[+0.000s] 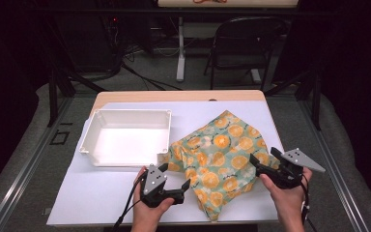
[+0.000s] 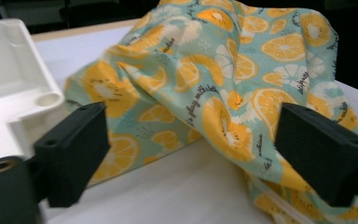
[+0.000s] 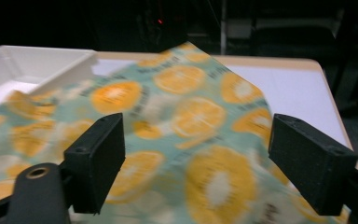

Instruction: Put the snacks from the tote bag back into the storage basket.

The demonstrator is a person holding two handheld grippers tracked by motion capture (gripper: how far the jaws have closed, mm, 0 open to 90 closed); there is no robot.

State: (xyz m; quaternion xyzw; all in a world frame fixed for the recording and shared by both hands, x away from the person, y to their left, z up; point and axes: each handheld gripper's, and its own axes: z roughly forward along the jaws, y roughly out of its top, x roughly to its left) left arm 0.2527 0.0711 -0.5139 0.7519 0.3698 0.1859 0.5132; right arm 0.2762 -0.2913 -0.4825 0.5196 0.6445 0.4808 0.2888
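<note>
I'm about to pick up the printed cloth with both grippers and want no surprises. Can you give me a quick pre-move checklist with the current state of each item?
1. Left gripper open: ok, jaws spread wide.
2. Right gripper open: ok, jaws spread wide.
3. Cloth free of both grippers: ok, nothing is clamped yet.
4. Cloth lying flat: not ok, it is rumpled, with raised folds in the left gripper view.
5. Cloth apart from the white tray: not ok, its left edge lies against the tray's near right corner.
6. Nothing hidden under the cloth: cannot tell.
</note>
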